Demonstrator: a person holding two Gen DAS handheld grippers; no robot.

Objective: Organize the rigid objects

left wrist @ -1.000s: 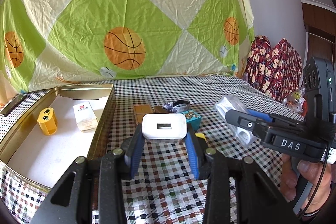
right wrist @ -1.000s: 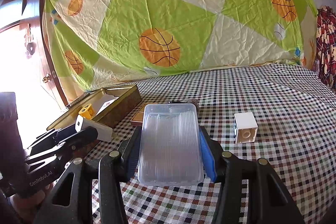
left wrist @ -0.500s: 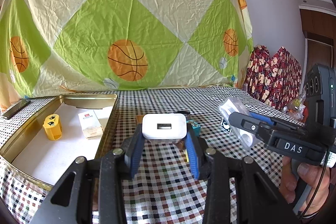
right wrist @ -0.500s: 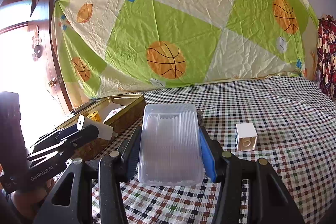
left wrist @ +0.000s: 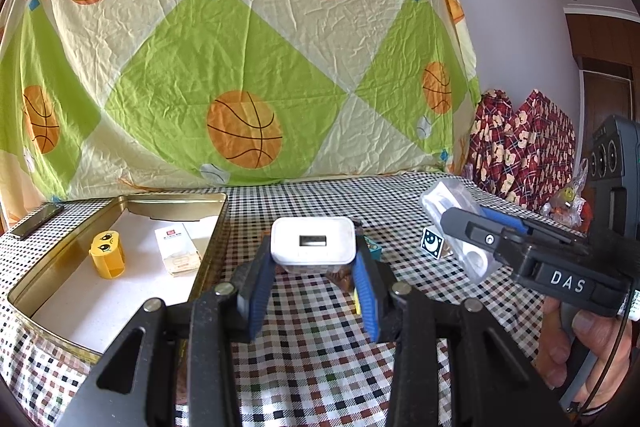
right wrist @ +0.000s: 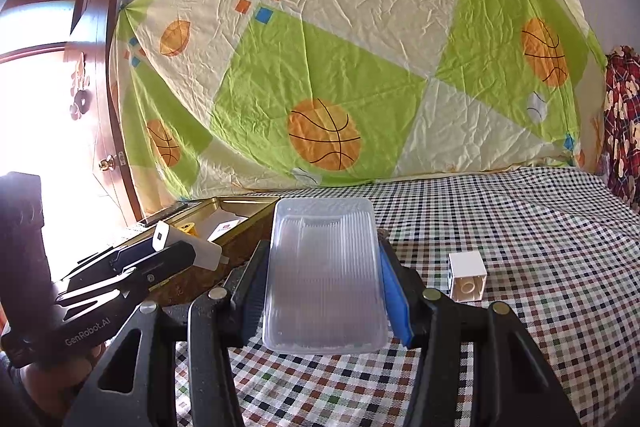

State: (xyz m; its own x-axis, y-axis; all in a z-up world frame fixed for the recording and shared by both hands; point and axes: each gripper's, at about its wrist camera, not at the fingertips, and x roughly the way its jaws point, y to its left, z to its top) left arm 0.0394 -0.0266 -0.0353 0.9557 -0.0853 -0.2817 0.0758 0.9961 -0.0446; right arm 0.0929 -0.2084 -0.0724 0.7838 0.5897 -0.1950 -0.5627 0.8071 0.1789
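Both tools loaded: left tool clamps white charger, right tool clamps clear box. Lower charger flat into gold tin, clear of rim.

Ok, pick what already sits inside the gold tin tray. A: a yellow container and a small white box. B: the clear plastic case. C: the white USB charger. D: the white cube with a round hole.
A: the yellow container and small white box lie on the floor of the gold tin tray.
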